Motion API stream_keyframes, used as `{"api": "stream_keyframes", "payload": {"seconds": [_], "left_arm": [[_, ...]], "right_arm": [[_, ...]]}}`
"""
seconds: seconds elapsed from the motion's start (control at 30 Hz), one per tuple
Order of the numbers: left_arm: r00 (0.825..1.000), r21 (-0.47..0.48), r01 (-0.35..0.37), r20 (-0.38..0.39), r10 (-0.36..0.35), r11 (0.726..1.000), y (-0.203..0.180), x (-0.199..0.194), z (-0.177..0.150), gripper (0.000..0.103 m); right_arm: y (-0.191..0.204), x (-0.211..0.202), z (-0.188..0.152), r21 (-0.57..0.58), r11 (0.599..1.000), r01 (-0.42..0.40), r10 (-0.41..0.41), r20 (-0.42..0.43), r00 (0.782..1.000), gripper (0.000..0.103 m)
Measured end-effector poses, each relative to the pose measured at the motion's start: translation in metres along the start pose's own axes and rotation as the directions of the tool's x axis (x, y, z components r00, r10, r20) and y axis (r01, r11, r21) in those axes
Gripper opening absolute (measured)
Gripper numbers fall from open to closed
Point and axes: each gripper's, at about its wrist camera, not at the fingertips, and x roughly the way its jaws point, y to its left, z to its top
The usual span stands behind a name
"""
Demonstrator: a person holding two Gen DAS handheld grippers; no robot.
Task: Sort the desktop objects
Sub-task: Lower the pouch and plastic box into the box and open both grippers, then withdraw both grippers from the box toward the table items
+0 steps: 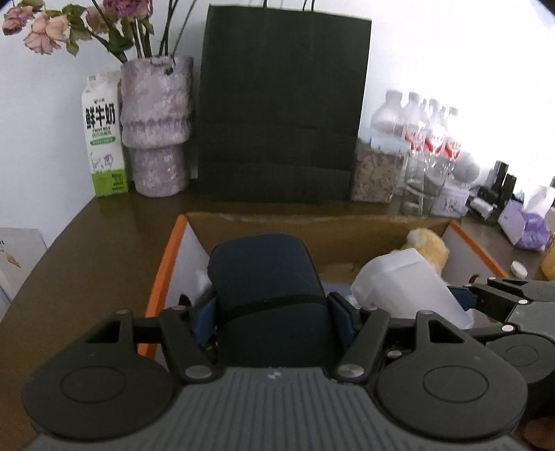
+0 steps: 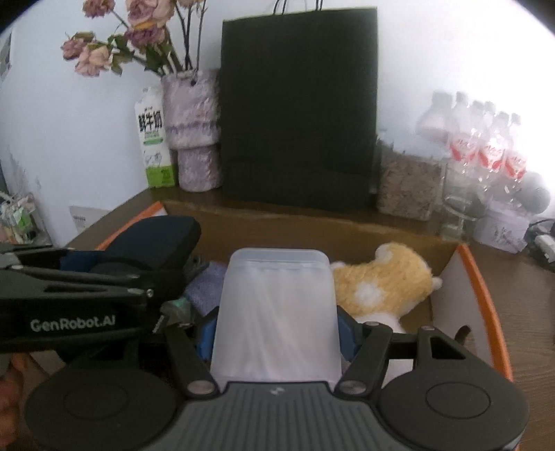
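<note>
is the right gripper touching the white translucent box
Touching: the right wrist view shows the right gripper with its blue-padded jaws pressed against both sides of the white translucent box.

dark blue case and frosted white box over cardboard box.

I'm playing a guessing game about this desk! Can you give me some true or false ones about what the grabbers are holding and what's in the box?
1. The left gripper holds a dark blue case. True.
2. The right gripper holds a milk carton. False: it holds a frosted white container; the milk carton stands by the wall.
3. A yellow plush toy lies in the cardboard box. True.
4. The black paper bag lies flat. False: it stands upright behind the box.
5. The vase is empty. False: it holds dried flowers.
</note>
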Motion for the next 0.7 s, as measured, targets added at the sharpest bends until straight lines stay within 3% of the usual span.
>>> {"api": "stream_keyframes", "payload": {"seconds": [0.27,0.37,0.47,0.63,0.7], "left_arm": [[0.999,0.006,-0.036,0.011,0.036,0.999,-0.002,-0.005,-0.002,0.072],[0.998,0.005,-0.055,0.038,0.055,0.998,-0.002,-0.012,0.000,0.086],[0.993,0.017,-0.077,0.096,0.075,0.997,-0.005,-0.025,0.003,0.103],[0.981,-0.013,-0.094,0.169,0.094,0.996,-0.007,-0.053,0.003,0.103],[0.978,-0.025,-0.098,0.180,0.101,0.995,-0.006,-0.064,0.003,0.103]], "right_arm": [[0.001,-0.005,-0.001,-0.011,1.000,-0.013,0.013,0.003,1.000,0.066],[0.001,-0.012,0.000,-0.012,1.000,-0.018,0.018,0.023,1.000,0.073],[-0.001,-0.020,0.002,-0.005,1.000,-0.005,0.005,0.045,0.999,0.090],[-0.002,-0.040,0.004,0.012,1.000,0.000,-0.001,0.079,0.997,0.103],[-0.001,-0.051,0.004,0.015,1.000,0.001,-0.002,0.095,0.995,0.103]]}}
